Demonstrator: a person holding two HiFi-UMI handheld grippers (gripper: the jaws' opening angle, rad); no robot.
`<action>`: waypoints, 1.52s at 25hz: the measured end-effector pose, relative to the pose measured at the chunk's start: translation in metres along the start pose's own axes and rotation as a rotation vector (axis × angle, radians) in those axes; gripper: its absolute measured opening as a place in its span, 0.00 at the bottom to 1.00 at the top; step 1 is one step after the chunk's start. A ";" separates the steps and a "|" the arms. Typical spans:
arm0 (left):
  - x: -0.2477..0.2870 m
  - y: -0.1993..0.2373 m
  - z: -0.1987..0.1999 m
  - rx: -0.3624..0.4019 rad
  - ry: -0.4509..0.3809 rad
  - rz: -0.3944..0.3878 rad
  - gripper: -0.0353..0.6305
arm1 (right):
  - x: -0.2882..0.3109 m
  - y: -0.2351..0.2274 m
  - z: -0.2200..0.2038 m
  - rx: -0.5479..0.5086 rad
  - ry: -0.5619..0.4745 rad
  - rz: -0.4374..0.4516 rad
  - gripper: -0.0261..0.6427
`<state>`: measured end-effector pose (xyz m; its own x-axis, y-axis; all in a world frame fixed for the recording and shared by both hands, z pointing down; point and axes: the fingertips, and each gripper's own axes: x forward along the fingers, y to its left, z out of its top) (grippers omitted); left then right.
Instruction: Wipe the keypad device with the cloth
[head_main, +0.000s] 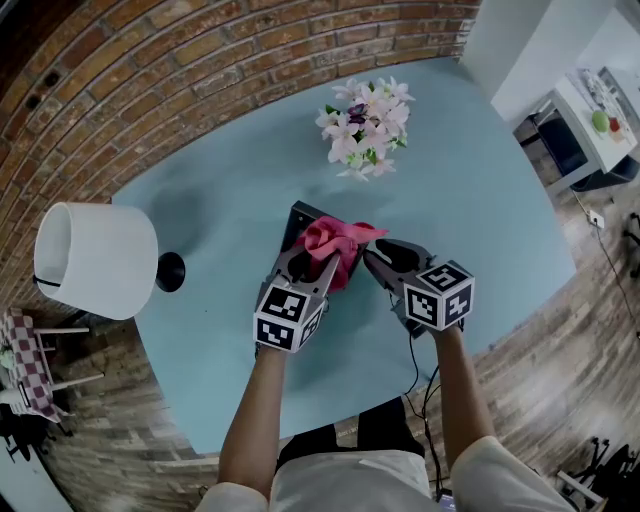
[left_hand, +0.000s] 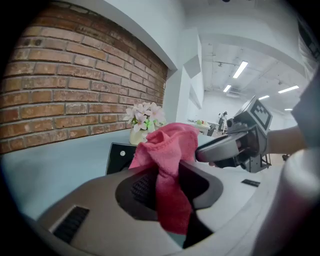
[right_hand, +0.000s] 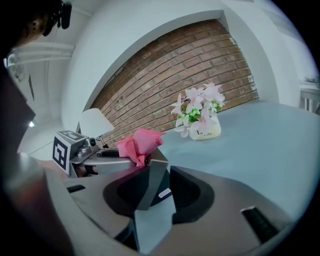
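The dark flat keypad device (head_main: 299, 220) lies at 6 o'clock of the white flowers (head_main: 365, 128); your right gripper (head_main: 375, 262) clamps its edge, your left gripper (head_main: 316, 268) pinches the crumpled pink cloth (head_main: 336, 243) upon it. I judge wiping is starting: next, rub across gently

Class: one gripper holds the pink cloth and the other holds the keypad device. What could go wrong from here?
1. The right gripper holds the keypad device only by one thin edge, so wiping pressure may twist it loose.
2. The cloth is bunched in the left gripper, so hard jaws might scrape the device.
3. The flower vase stands behind the device; a long stroke could knock it.
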<state>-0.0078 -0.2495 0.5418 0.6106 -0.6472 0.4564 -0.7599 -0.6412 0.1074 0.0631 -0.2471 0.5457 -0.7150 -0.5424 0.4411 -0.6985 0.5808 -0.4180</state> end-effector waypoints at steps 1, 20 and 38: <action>-0.001 0.000 -0.003 -0.003 0.003 -0.001 0.28 | 0.000 0.000 0.000 -0.001 -0.001 -0.001 0.24; -0.002 -0.017 -0.082 -0.045 0.144 -0.016 0.28 | 0.010 0.008 -0.011 0.000 0.020 0.004 0.20; 0.014 -0.020 0.067 0.006 -0.102 0.014 0.28 | -0.047 -0.006 0.002 0.033 -0.051 -0.082 0.20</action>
<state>0.0312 -0.2732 0.4869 0.6198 -0.6944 0.3656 -0.7671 -0.6343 0.0959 0.1009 -0.2266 0.5262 -0.6556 -0.6180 0.4339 -0.7545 0.5138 -0.4083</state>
